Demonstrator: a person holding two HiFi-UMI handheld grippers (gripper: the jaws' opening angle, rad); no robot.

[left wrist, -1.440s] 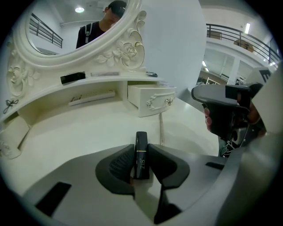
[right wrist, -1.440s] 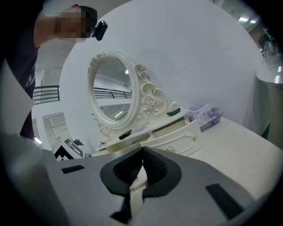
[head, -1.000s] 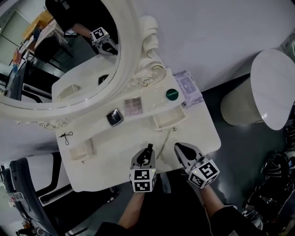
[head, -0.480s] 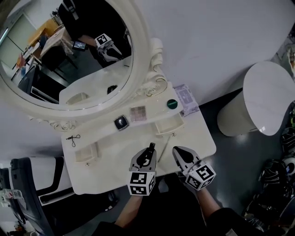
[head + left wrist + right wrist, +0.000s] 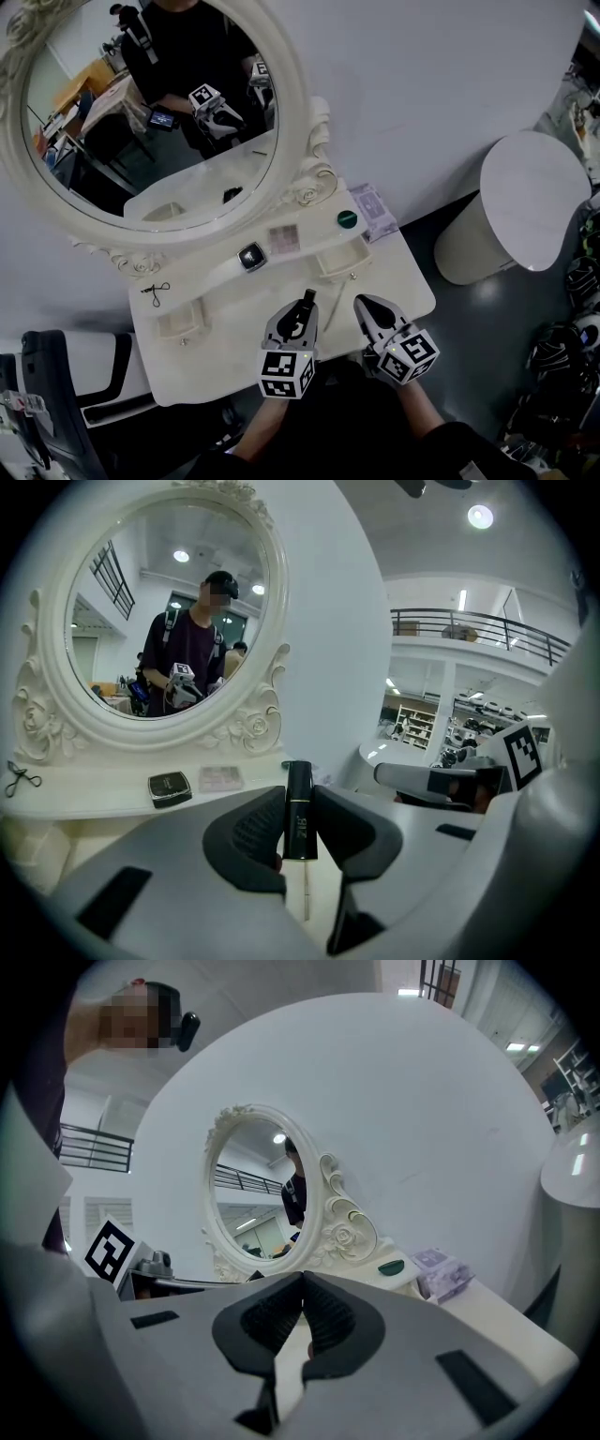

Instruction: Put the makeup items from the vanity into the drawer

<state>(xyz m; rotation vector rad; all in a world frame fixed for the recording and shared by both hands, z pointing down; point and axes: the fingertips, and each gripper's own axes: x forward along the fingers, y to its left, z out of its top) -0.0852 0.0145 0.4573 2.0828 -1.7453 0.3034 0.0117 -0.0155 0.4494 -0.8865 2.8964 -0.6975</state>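
Black tube (image 5: pixel 299 810) upright in left hand-held gripper (image 5: pixel 298 794), compact (image 5: pixel 251 257), palette (image 5: pixel 283 237) on shelf (image 5: pixel 317 229)

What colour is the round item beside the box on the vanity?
The round item is dark green; the head view shows it best.

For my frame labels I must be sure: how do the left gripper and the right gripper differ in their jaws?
The left gripper is clamped on a slim black tube; the right gripper holds nothing. The left gripper's jaws stand apart by the tube's width; the right gripper's jaws are pressed together. Both are held near the front edge of the vanity top.
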